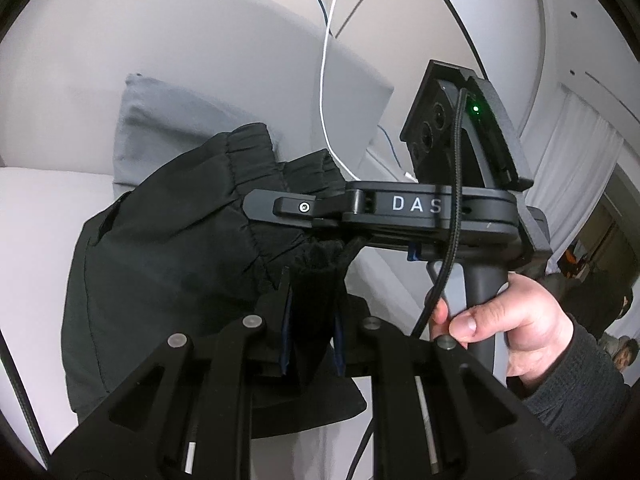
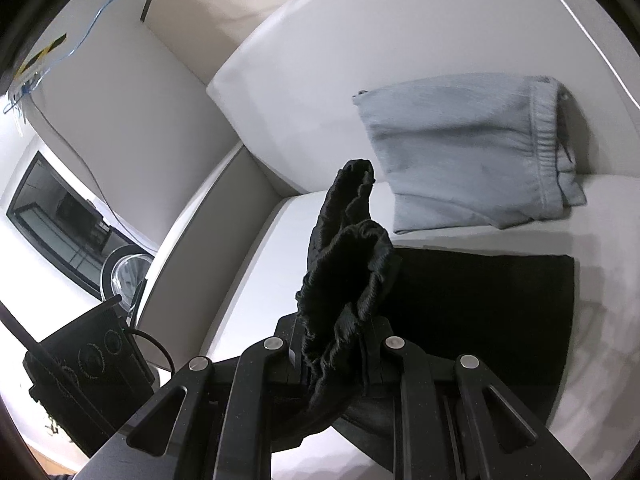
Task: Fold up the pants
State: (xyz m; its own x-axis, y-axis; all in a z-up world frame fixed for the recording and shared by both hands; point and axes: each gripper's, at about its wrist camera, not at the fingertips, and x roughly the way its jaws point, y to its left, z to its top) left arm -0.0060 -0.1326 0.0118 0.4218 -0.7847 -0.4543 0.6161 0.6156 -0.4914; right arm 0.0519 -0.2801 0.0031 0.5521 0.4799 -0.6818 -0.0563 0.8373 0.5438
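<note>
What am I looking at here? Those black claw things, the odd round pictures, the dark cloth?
No robot: a person holds a hand tool with two fingers in each hand, and each tool carries a wide-angle camera looking along them. The left gripper and the right gripper are both shut on the black pants, lifting the gathered waistband. The left view also shows the person's hand gripping the other tool. Folded grey pants lie on the white sofa behind.

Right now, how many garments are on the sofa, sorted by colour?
Black pants, held in both tongs: 1
Light grey folded garment against the backrest: 1
Total: 2
</note>
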